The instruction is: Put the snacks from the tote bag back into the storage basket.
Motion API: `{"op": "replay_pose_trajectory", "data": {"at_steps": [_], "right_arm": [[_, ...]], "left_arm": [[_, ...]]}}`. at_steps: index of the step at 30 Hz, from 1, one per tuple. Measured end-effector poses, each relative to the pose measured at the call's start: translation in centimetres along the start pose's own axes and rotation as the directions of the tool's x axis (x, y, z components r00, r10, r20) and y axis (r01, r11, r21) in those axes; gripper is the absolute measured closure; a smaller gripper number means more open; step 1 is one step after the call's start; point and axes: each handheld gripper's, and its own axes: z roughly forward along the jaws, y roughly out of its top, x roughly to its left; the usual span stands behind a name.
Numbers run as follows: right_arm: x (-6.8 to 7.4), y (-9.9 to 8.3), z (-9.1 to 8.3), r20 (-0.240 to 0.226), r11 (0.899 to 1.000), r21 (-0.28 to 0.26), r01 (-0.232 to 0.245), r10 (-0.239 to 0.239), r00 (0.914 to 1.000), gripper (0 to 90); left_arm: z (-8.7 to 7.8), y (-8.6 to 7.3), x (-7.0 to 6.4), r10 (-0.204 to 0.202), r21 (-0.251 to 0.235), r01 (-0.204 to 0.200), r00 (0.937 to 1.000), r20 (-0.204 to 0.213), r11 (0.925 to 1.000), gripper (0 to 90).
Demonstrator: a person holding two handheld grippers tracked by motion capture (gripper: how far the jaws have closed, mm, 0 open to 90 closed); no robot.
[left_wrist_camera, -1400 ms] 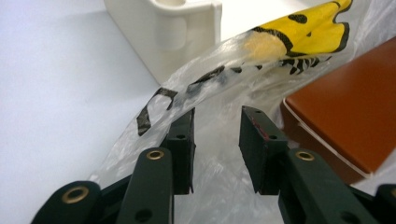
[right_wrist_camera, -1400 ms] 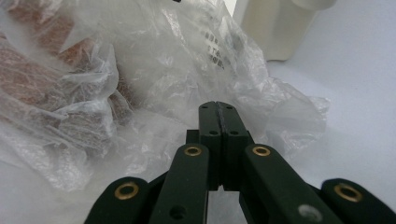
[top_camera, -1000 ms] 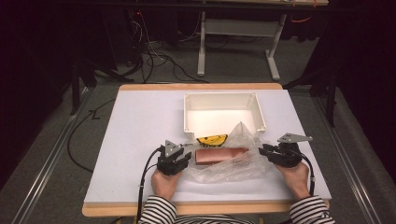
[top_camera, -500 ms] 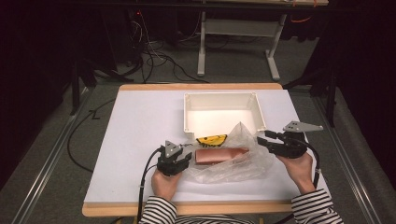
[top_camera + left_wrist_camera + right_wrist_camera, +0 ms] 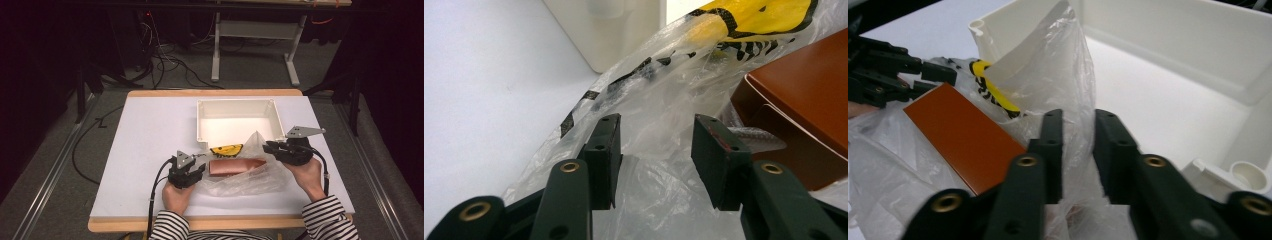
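Note:
A clear plastic bag (image 5: 250, 177) lies at the table's near edge with a flat brown box (image 5: 235, 166) inside it. A yellow and black printed patch (image 5: 226, 149) shows at the bag's far side. My left gripper (image 5: 200, 167) is at the bag's left end. In the left gripper view its jaws (image 5: 656, 150) stand open with loose bag film (image 5: 659, 90) between them and the brown box (image 5: 799, 110) to the right. My right gripper (image 5: 266, 147) is shut on the bag's right edge and holds it raised in a peak. In the right gripper view its jaws (image 5: 1078, 145) pinch the film (image 5: 1058, 65).
A white plastic tray (image 5: 200, 120) stands just behind the bag, its near wall (image 5: 1173, 35) close to my right gripper. The white table top (image 5: 150, 135) stretches to the left. Cables and table legs lie on the floor beyond.
My right gripper has risen and drawn back toward the tray, pulling the bag's right edge up into a peak. The left gripper has stayed at the bag's left end.

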Motion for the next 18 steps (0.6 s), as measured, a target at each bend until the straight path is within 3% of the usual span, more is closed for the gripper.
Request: {"op": "replay_pose_trajectory", "data": {"at_steps": [2,5,12,18], "right_arm": [[-0.1,-0.2,0.0,0.007,1.000,0.008,0.004,-0.004,1.0000,87.0],[-0.3,-0.7,-0.3,0.028,1.000,0.016,0.007,-0.008,0.9996,90.0],[-1.3,-2.1,-0.8,0.076,0.999,0.033,-0.007,0.004,0.9971,90.0],[-2.8,-5.2,-1.1,0.110,0.995,0.074,-0.066,0.057,0.9922,90.0]], "left_arm": [[0.0,0.0,0.0,-0.001,-0.003,0.001,1.0000,-0.001,1.0000,54.8],[-0.1,0.0,0.0,-0.002,-0.006,0.002,1.0000,0.001,1.0000,54.3],[-0.2,-0.1,0.0,-0.007,-0.020,0.007,1.0000,-0.001,0.9998,53.5],[-0.2,-0.1,0.0,-0.005,-0.019,0.005,1.0000,-0.002,0.9998,53.1]]}}
